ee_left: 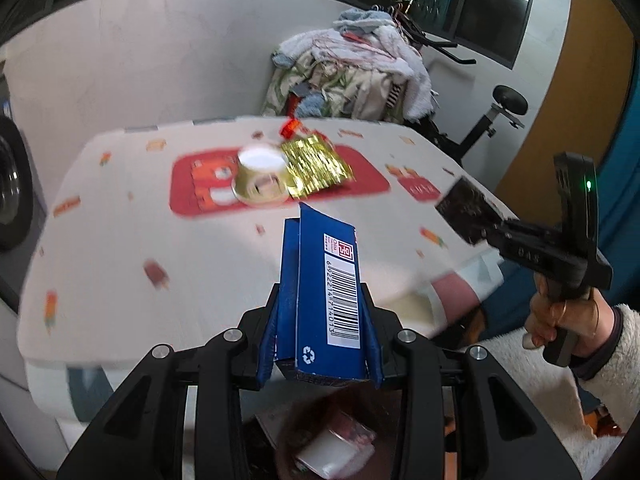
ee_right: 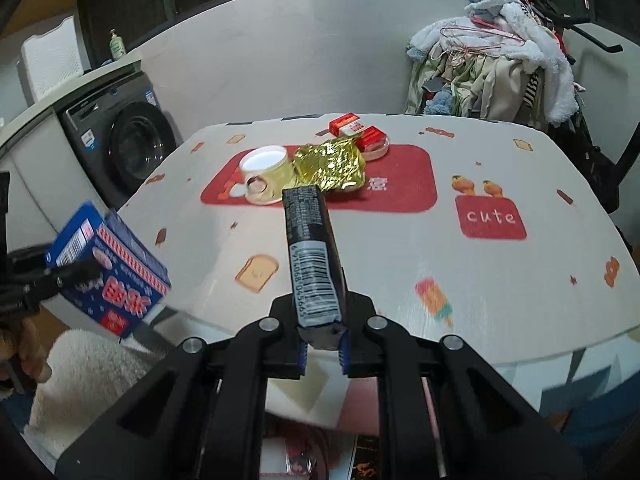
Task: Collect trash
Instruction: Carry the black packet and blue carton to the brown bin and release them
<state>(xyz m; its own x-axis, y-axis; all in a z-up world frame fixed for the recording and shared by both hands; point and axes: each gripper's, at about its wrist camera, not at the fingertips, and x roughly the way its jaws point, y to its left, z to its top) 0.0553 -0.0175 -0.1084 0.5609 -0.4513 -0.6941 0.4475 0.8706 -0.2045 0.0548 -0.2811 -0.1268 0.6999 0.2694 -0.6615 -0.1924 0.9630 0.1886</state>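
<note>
The left gripper (ee_left: 320, 320) is clamped on a blue carton (ee_left: 320, 292), held upright by its lower end w/ the barcode side facing the camera; in the right-wrist view the same carton (ee_right: 108, 272) is seen off the table's near-left edge. The right gripper (ee_right: 322, 332) is closed tight on a slim black wrapper pack (ee_right: 312, 256), gripped at one end so most of it sticks fwd over the table (ee_right: 520, 280).

Both items appear to be carried clear of the tabletop, prob. toward a bin (ee_left: 332, 444) glimpsed below the left gripper, w/ trash already in it.

Still left on the red mat (ee_right: 400, 192): a paper cup (ee_right: 266, 174) on its side, a gold foil wrapper (ee_right: 332, 164) touching it, and two small red boxes (ee_right: 358, 130) just behind.
</note>
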